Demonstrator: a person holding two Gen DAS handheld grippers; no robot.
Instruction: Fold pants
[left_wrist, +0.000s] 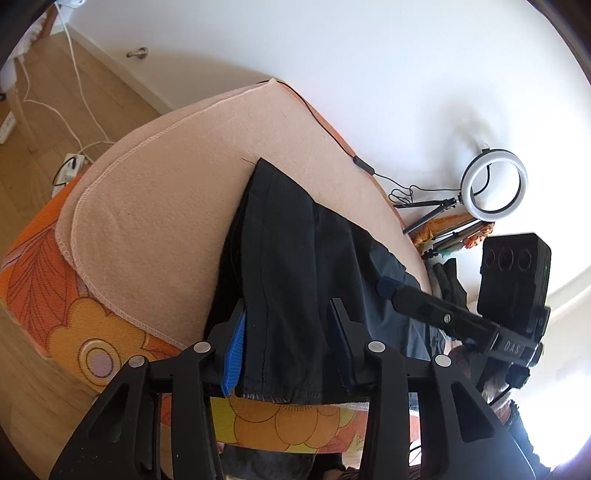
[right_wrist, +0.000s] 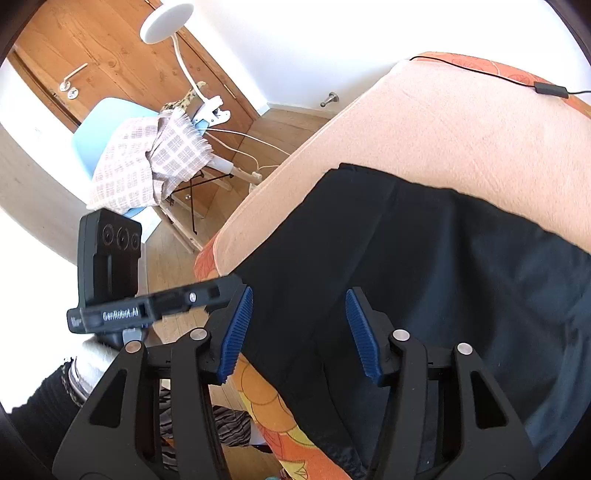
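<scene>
My pants (left_wrist: 295, 266) lie across the frame's middle, partly folded, hem at the bottom. Both grippers, left (left_wrist: 288, 343) and right (right_wrist: 299, 332), have wide jaws around cloth, not pinching. More folds are left.

Bright daylight, blown-out glare lower right, heavy fisheye warp, edges vignetted.

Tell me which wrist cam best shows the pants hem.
Left wrist: the stitched hem of the black pants hangs at the bed edge between the open left gripper fingers. Right wrist shows only broad black fabric under the right gripper, no hem edge.
</scene>
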